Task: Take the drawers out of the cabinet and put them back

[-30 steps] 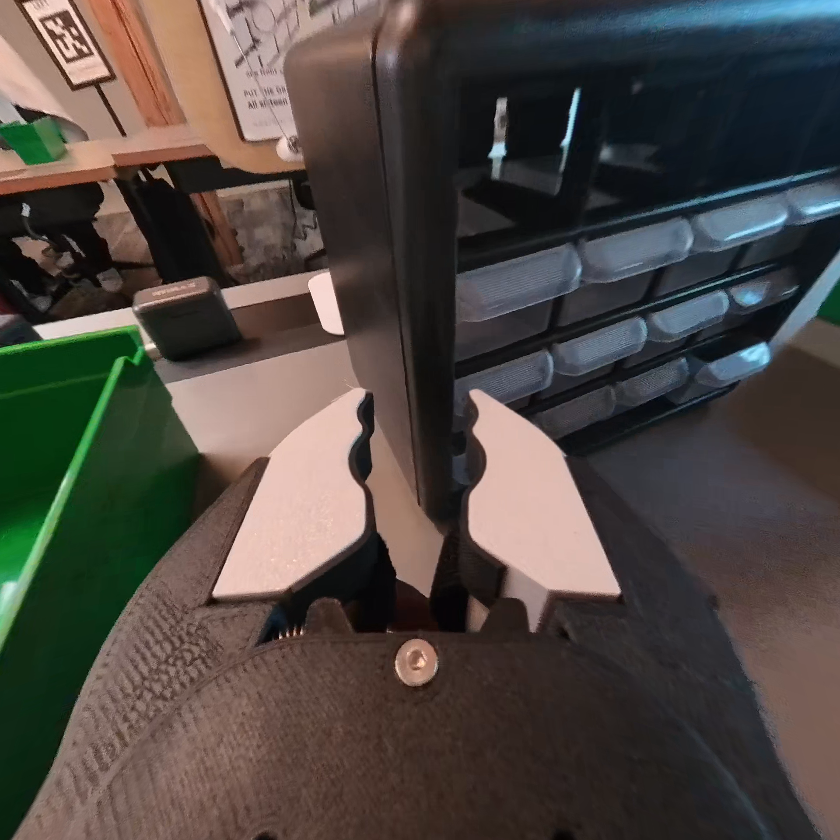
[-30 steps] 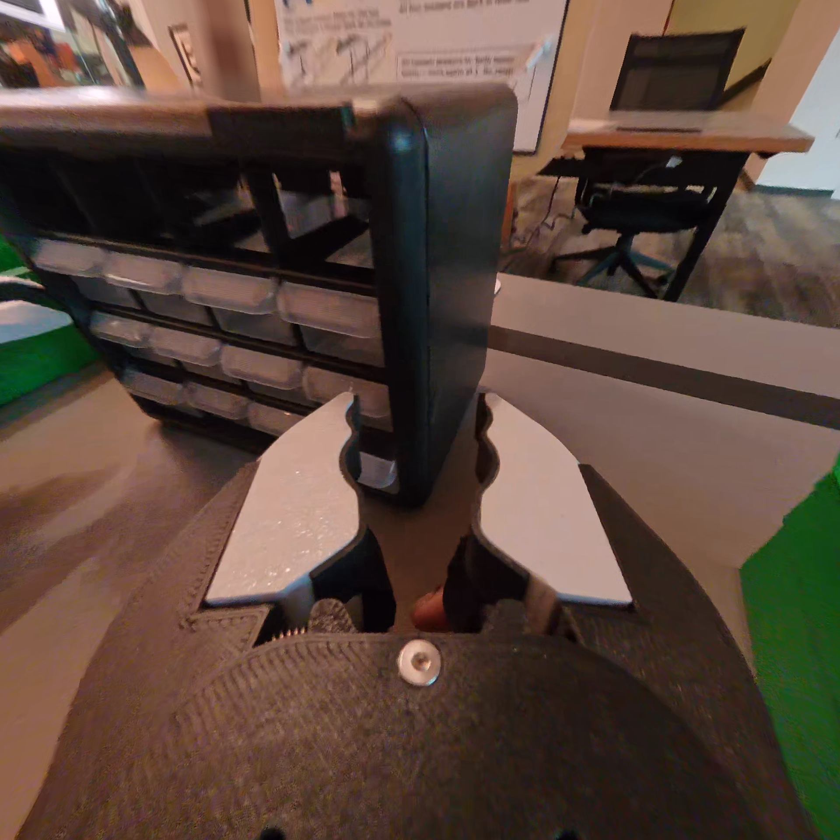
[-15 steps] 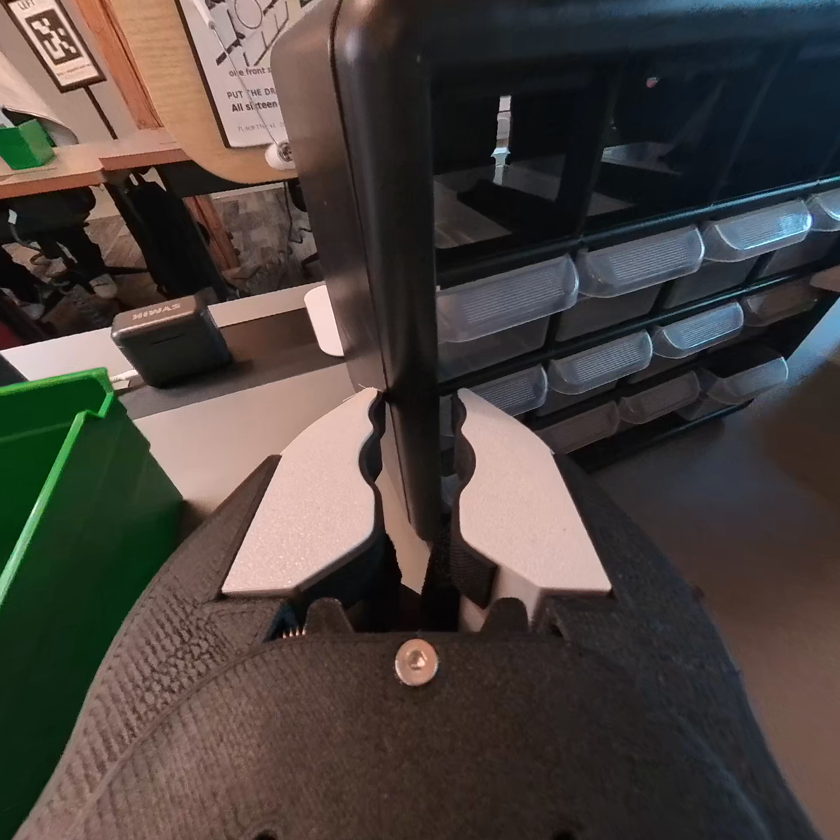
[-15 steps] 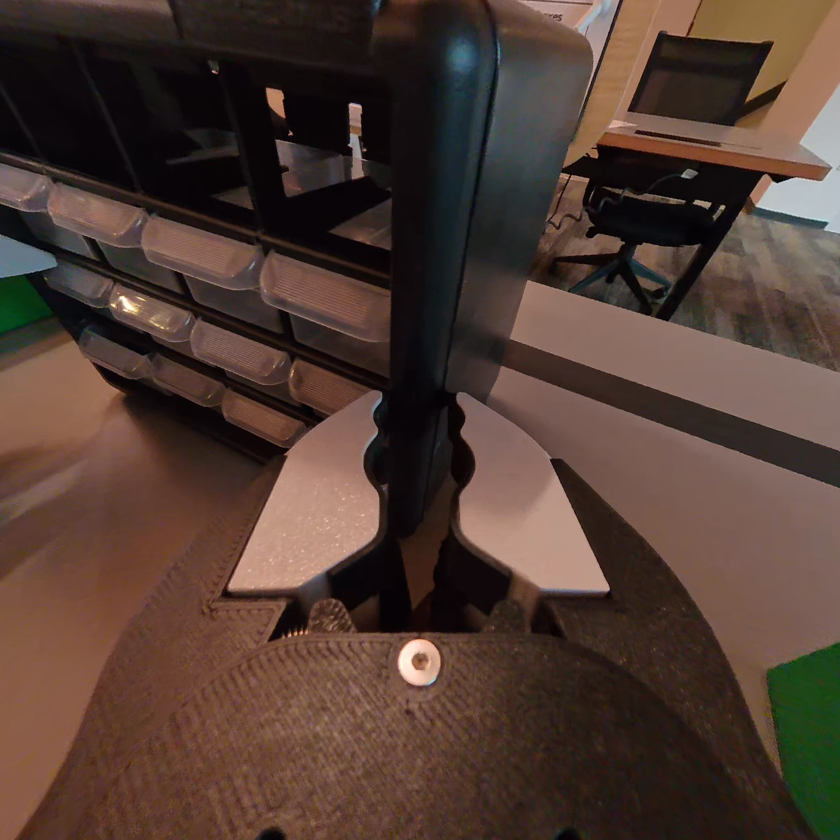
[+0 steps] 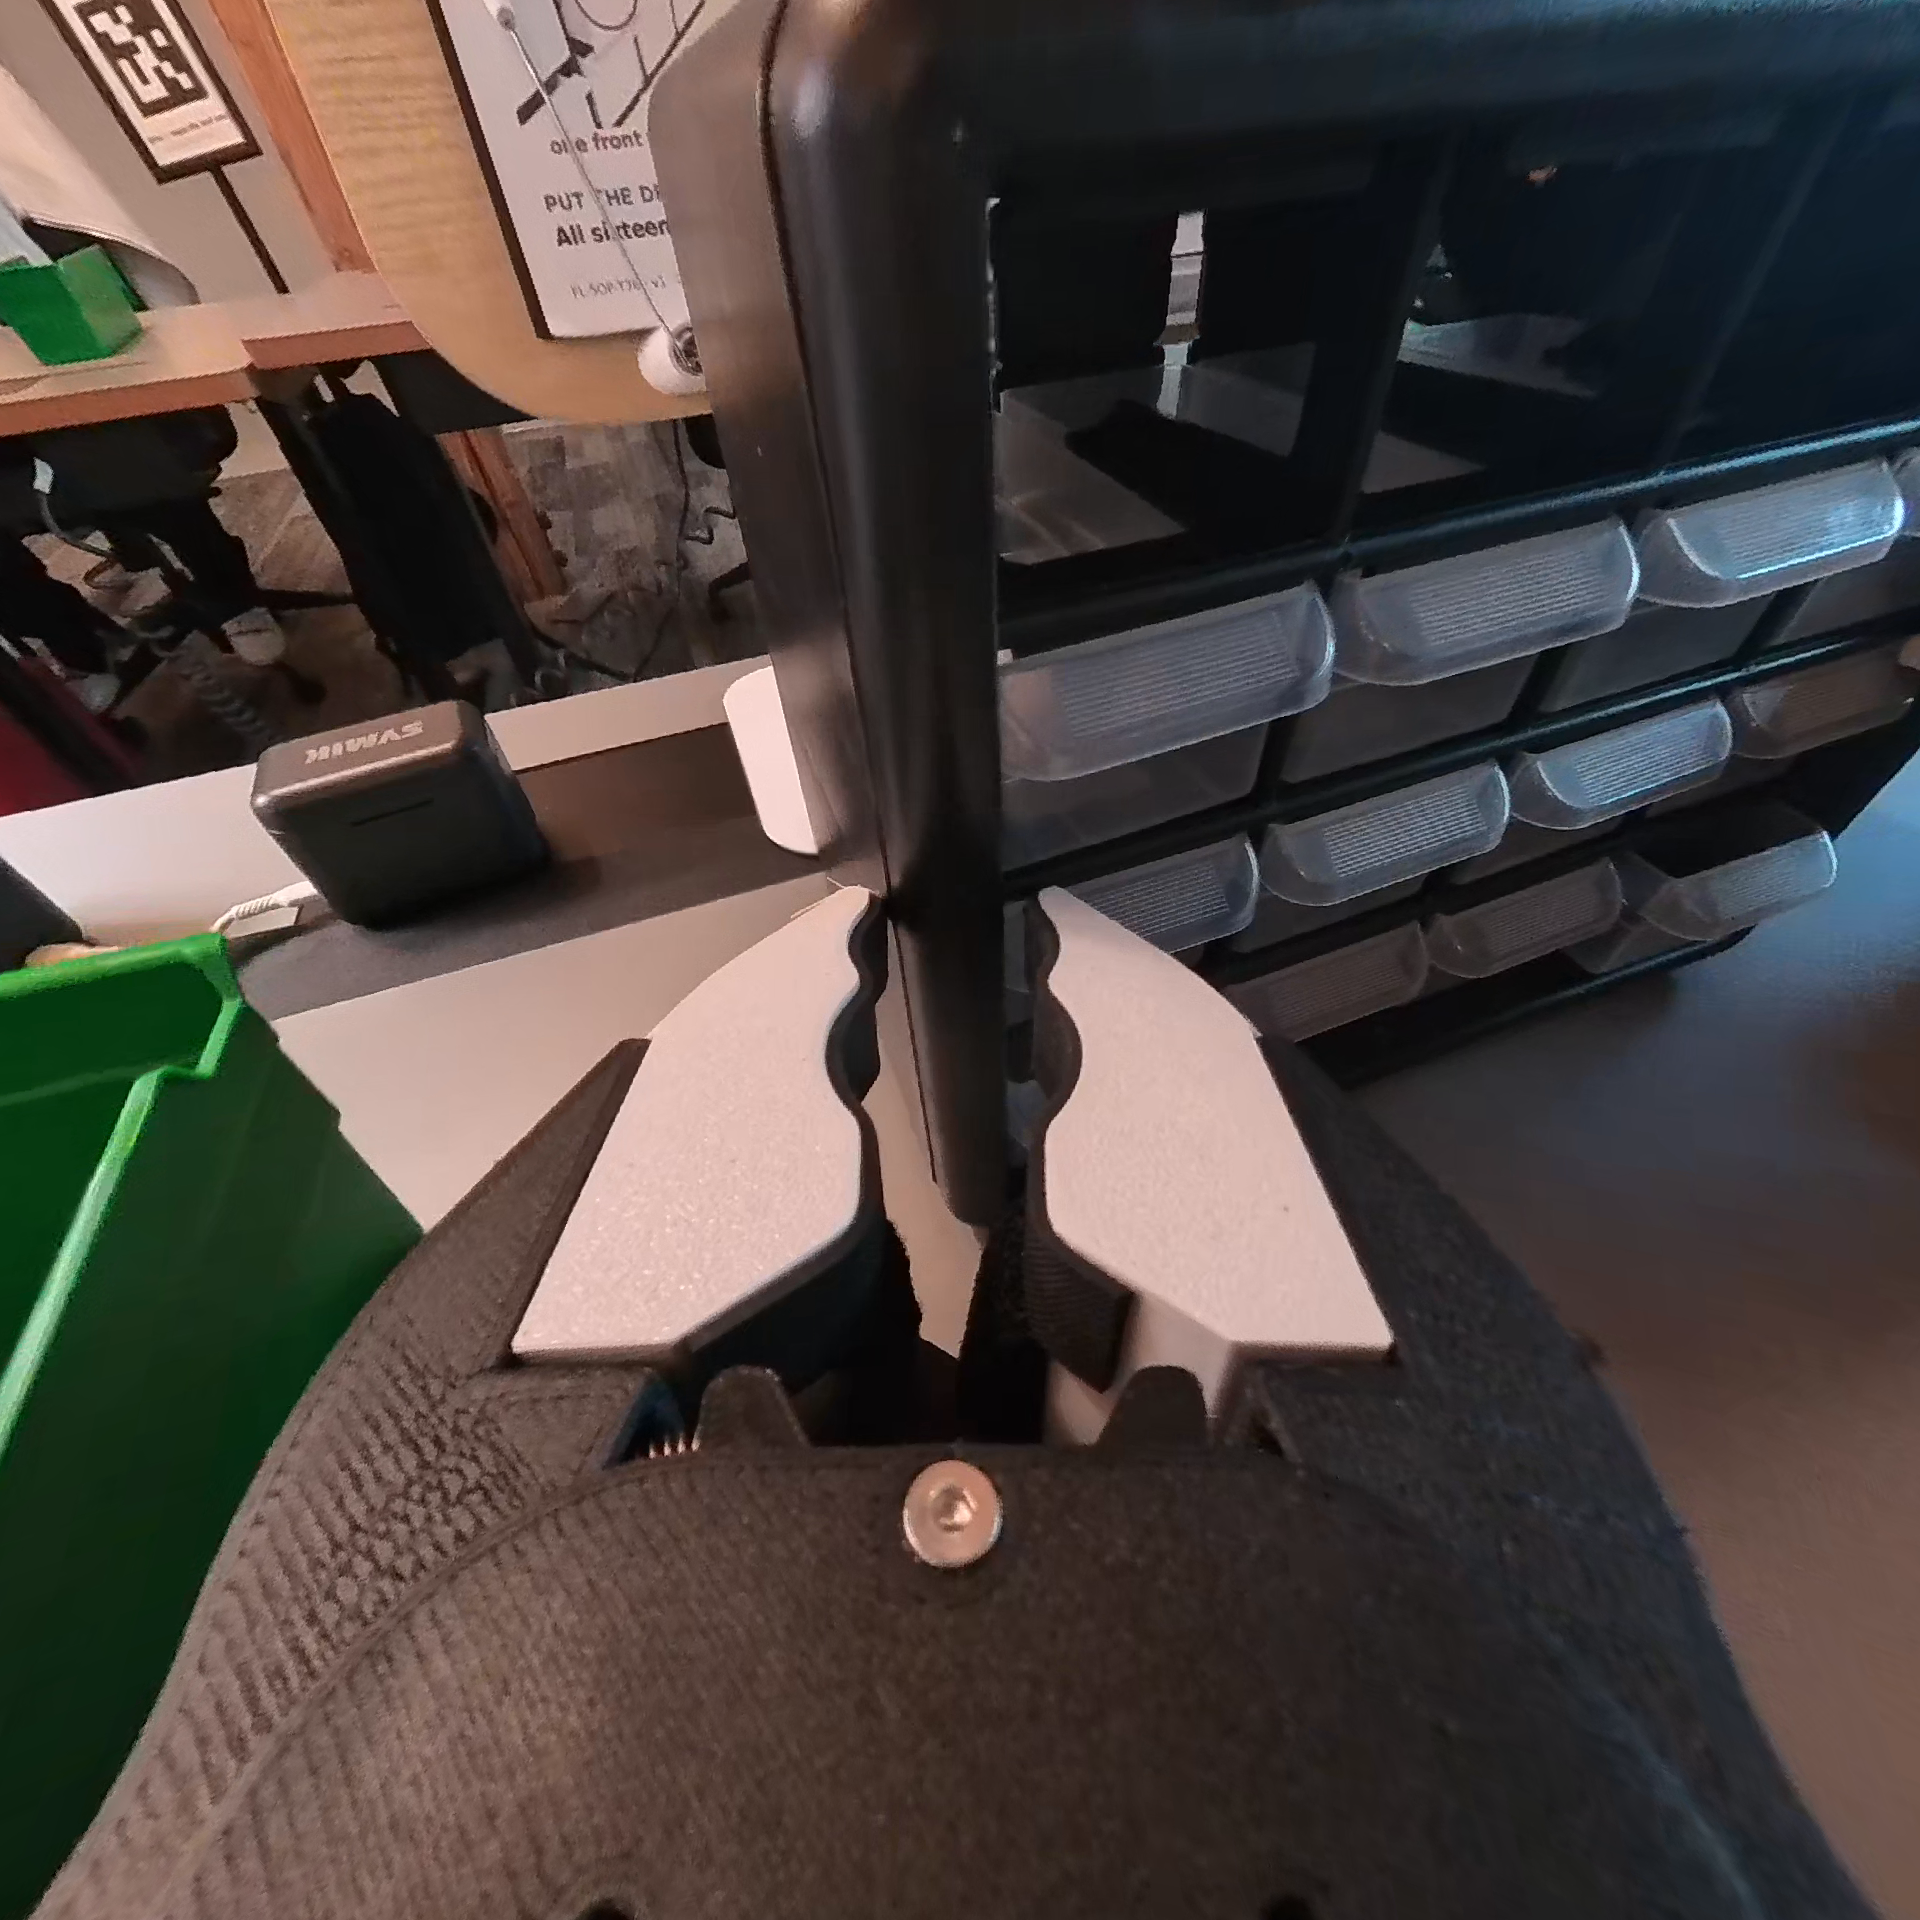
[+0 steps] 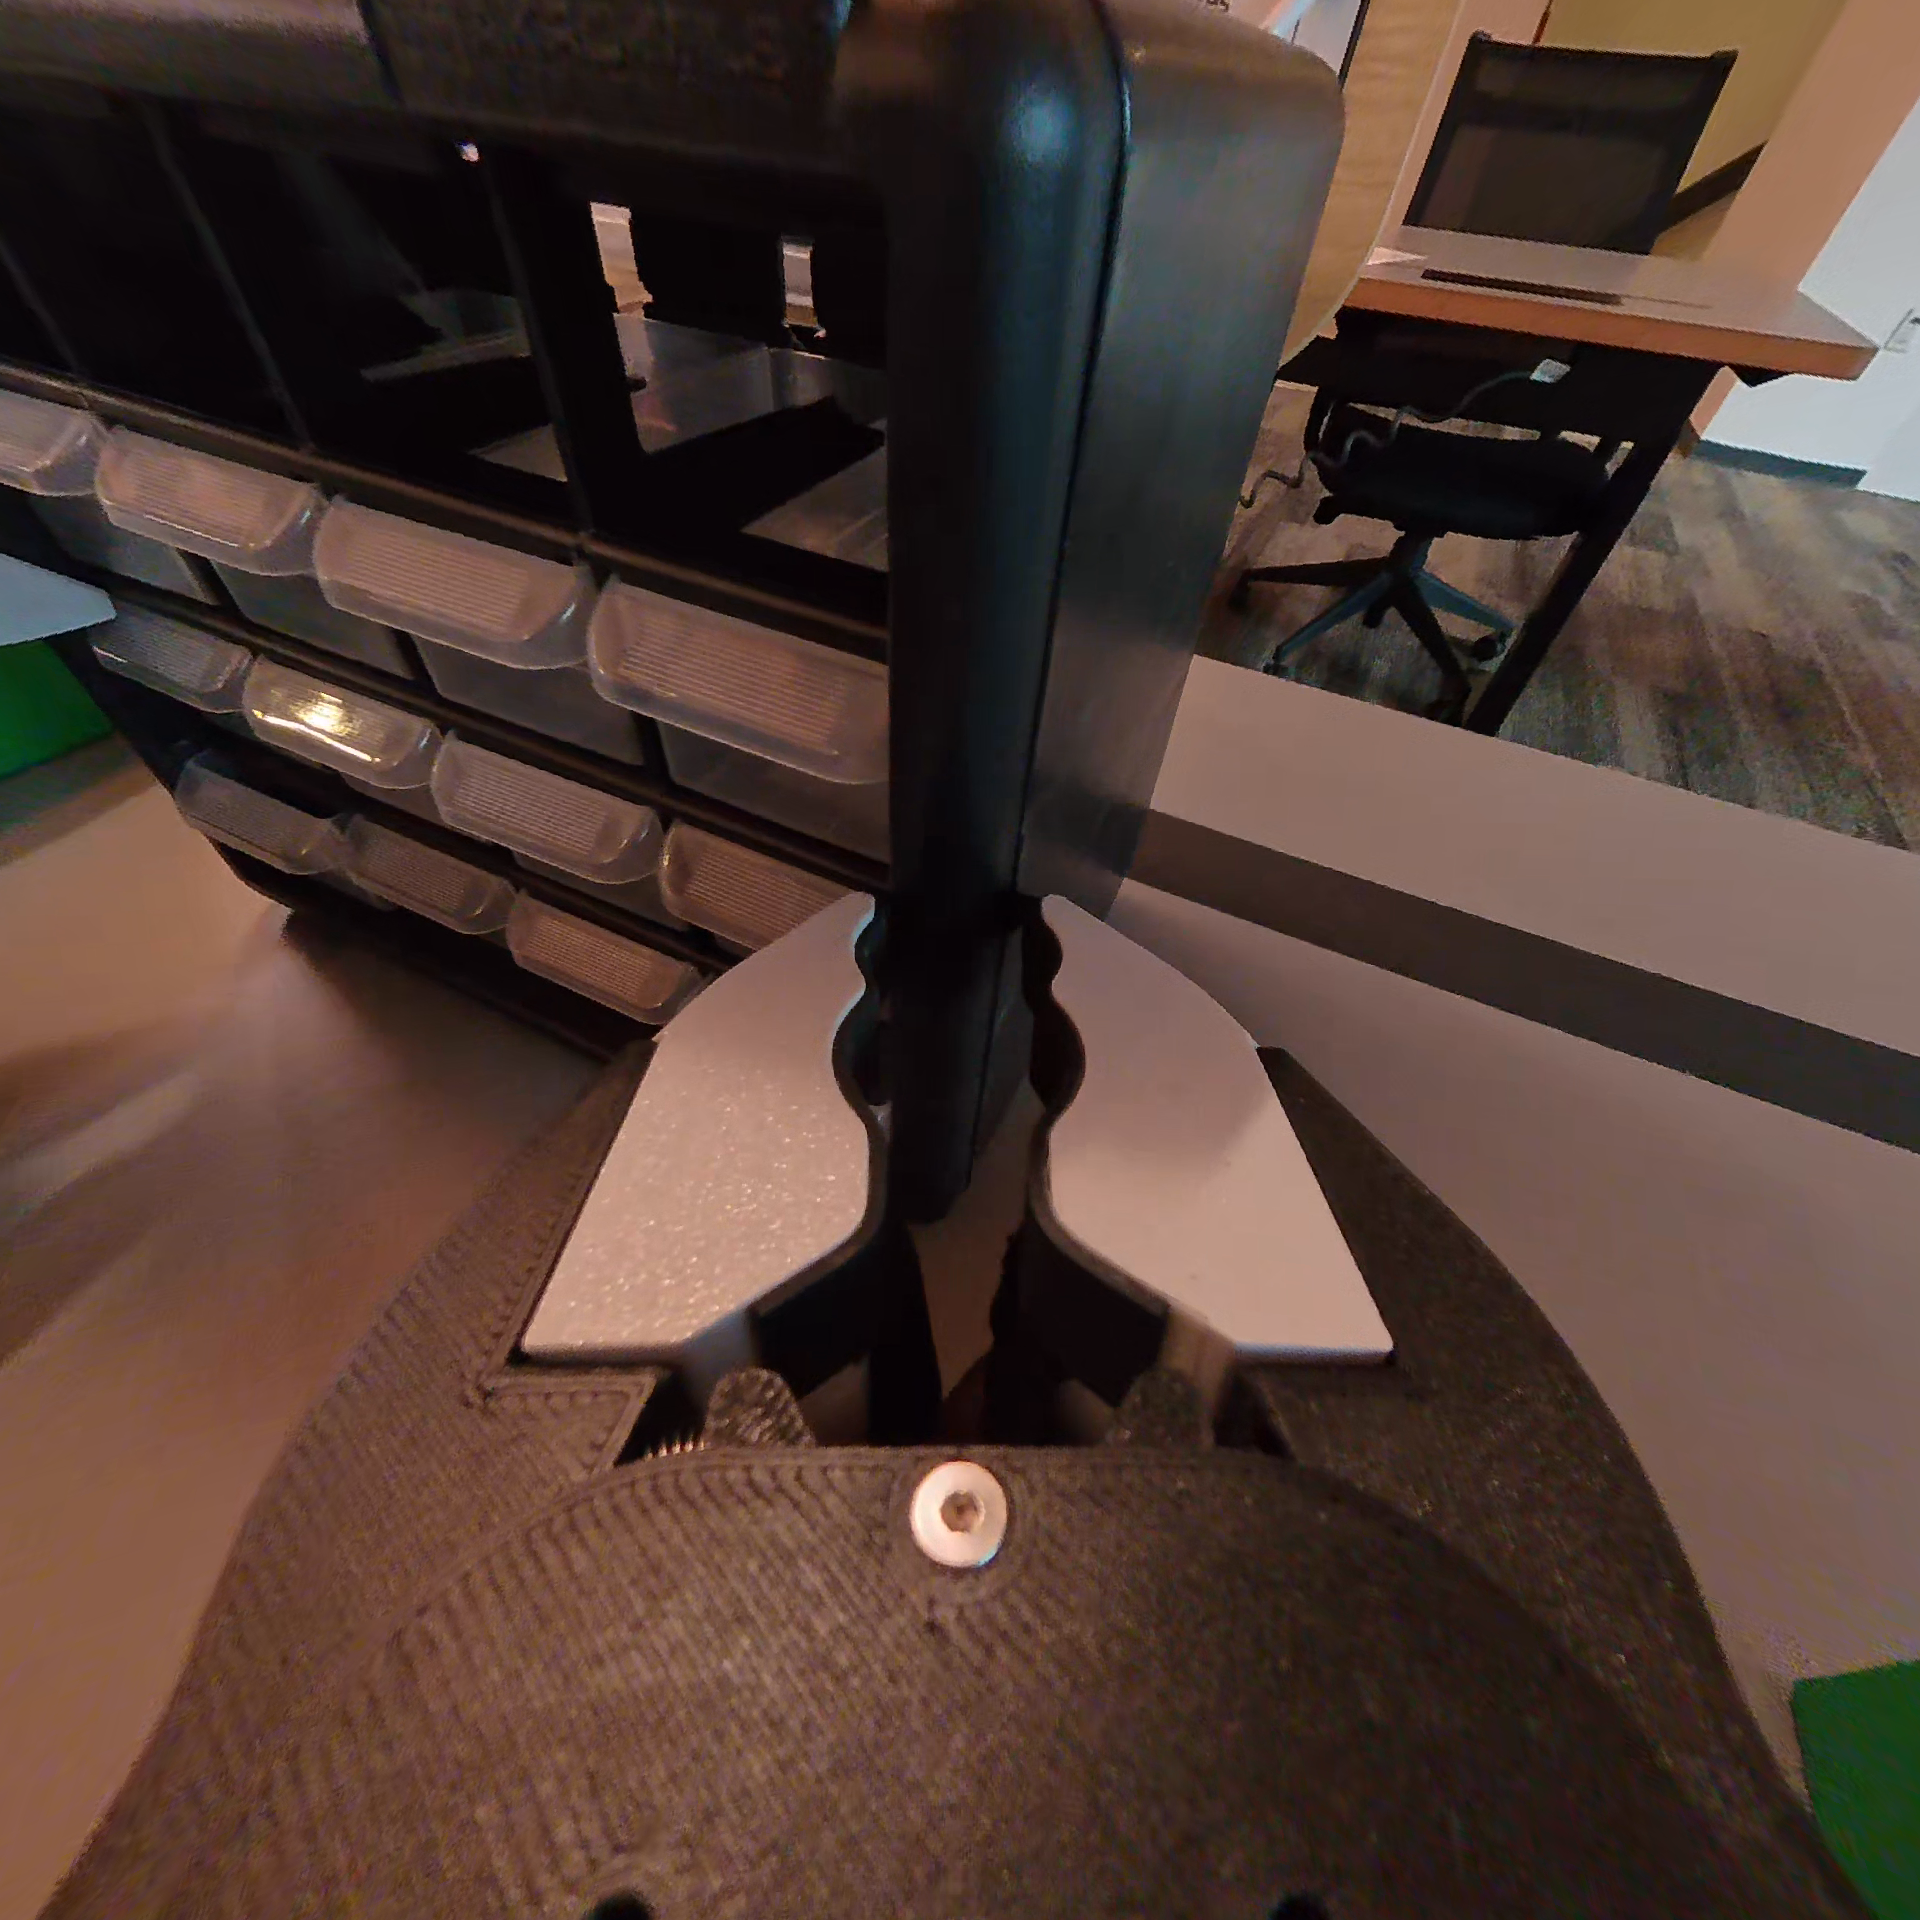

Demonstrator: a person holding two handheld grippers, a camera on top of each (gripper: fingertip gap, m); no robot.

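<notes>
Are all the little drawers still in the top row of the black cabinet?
No, the top row of the cabinet shows open dark slots, while clear drawers fill the rows below.

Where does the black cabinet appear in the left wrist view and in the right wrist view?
Left wrist view: the cabinet fills the upper right; its left front edge stands in the left claw.
Right wrist view: upper left and centre; its right front edge stands in the right claw.
Shared landmark: the clear drawers.
</notes>
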